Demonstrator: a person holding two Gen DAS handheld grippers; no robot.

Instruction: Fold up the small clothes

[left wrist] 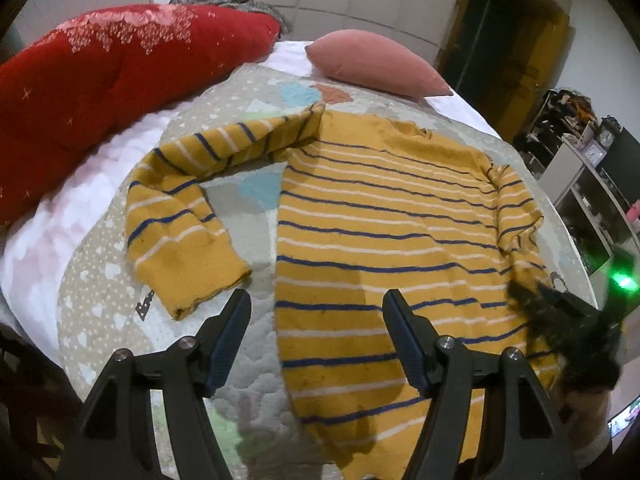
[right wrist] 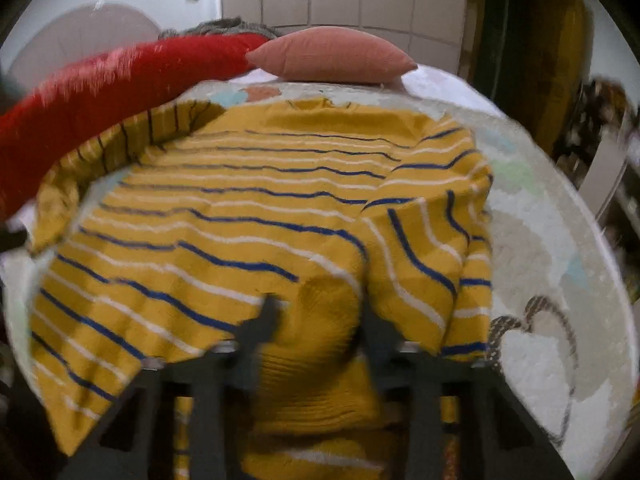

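Observation:
A yellow sweater (left wrist: 380, 216) with blue and white stripes lies flat on a patterned quilted mat (left wrist: 248, 344) on the bed. Its left sleeve (left wrist: 180, 216) bends out and down, the cuff (left wrist: 200, 276) lying just ahead of my left gripper (left wrist: 317, 298). That gripper is open and holds nothing, hovering over the body's left edge. In the right wrist view the right sleeve (right wrist: 424, 264) is drawn in over the sweater (right wrist: 240, 208). My right gripper (right wrist: 320, 312) is shut on that sleeve's ribbed cuff (right wrist: 320, 352). It shows blurred at the right (left wrist: 528, 292).
A red quilt (left wrist: 100, 80) is bunched along the far left of the bed. A pink pillow (left wrist: 376, 62) lies beyond the sweater's collar. Shelves with clutter (left wrist: 580, 184) stand past the bed's right edge, and a doorway (left wrist: 500, 48) is behind.

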